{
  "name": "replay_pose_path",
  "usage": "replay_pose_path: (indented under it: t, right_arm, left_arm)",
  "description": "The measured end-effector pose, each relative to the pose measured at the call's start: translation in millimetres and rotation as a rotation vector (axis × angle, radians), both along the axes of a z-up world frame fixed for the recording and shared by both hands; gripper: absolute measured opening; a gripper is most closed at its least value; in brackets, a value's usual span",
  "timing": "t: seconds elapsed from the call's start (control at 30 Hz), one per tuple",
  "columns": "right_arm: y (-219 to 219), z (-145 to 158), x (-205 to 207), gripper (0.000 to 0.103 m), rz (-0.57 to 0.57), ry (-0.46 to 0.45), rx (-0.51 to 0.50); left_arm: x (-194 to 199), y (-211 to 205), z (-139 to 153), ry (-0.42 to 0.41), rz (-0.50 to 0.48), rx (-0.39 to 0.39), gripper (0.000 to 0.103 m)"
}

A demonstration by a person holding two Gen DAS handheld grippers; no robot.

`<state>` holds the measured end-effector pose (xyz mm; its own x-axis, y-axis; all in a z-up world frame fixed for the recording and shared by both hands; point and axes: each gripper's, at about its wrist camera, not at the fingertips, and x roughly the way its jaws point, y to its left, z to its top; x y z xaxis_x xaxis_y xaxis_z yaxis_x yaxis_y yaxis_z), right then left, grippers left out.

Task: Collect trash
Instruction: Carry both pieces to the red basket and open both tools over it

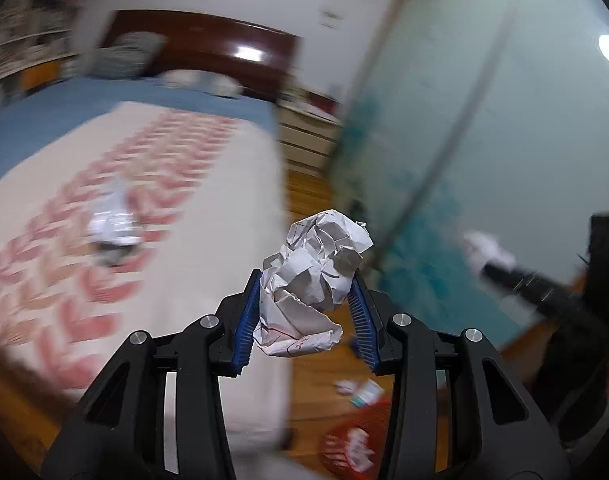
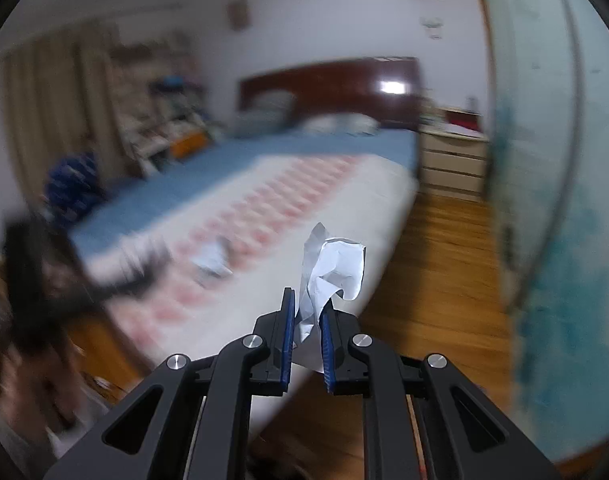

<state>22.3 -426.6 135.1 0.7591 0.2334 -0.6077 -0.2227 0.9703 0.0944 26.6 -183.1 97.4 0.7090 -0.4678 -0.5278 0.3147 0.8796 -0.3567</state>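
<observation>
Both wrist views down fingers, sharing bed (image 1: pixel 208 184)

Two paper wads are held, one (image 1: pixel 316 276) in the left view and one (image 2: pixel 332 268) in the right. One bed (image 2: pixel 344 208), one headboard (image 2: pixel 332 84) and one red basket (image 1: pixel 356 440) are seen.

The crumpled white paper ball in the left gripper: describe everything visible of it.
The crumpled white paper ball is a loosely wadded sheet, full of sharp creases and folded flaps, with faint red and dark pen marks on its lower edge. It sits clamped between the blue ribbed pads of the left gripper, which press on its two sides; most of the wad bulges above and beyond the fingertips. It is held in the air, over the edge of the bed and the wooden floor, touching nothing else.
</observation>
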Motion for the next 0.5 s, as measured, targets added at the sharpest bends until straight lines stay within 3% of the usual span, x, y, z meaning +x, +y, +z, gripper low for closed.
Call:
replay_pose_path:
  t: [0.13, 0.27, 0.4, 0.5]
  right_arm:
    - [-88, -52, -45, 0.014, -0.173, 0.128, -0.065]
    - [-166, -123, -91, 0.014, -0.367, 0.312, 0.021]
    - [-198, -197, -130, 0.014, -0.413, 0.467, 0.072]
    - [-213, -235, -146, 0.014, -0.442, 0.544, 0.121]
  left_arm:
    - [-1, -87, -7, 0.044, -0.196, 0.002, 0.042]
    - [0, -183, -48, 0.149, -0.343, 0.036, 0.042]
    - [-4, -263, -132, 0.356, -0.444, 0.101, 0.042]
    - [-26, -304, -197, 0.498, -0.501, 0.205, 0.042]
